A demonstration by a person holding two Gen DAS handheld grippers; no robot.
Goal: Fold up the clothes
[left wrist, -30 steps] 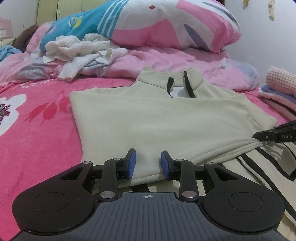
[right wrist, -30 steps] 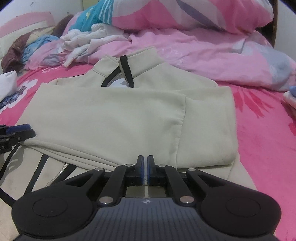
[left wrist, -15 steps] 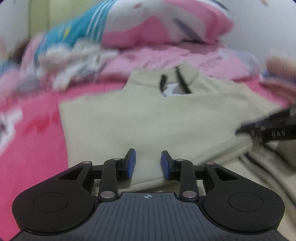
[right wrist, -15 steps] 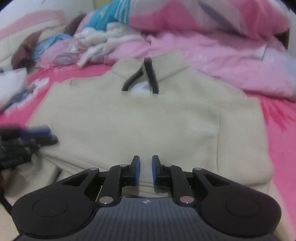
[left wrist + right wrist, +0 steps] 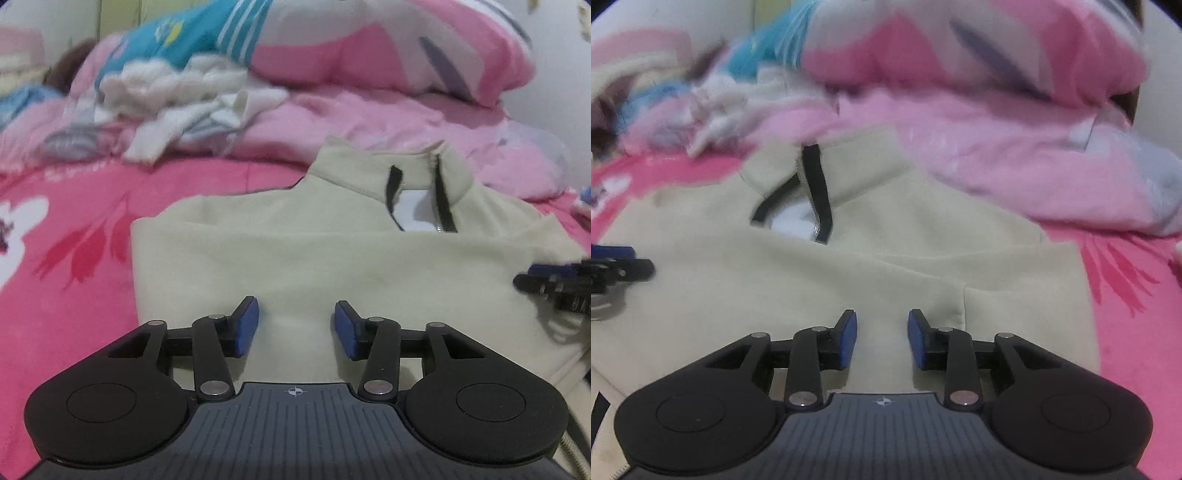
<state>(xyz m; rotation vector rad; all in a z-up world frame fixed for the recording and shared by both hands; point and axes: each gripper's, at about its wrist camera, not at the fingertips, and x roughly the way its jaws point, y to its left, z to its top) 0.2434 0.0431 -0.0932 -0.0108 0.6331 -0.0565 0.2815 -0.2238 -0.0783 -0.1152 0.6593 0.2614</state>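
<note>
Soft, limp cream zip-neck sweatshirt (image 5: pixel 332 266) lies partly folded, seemingly; left gripper (image 5: pixel 296 325) and right gripper (image 5: pixel 882 338) gape empty; pinch its near hem.

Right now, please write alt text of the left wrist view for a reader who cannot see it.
The open left gripper hovers over a folded beige zip-collar sweatshirt lying on a pink floral bedsheet. Behind it are white clothes and a pink pillow; the right gripper enters at right.
</note>
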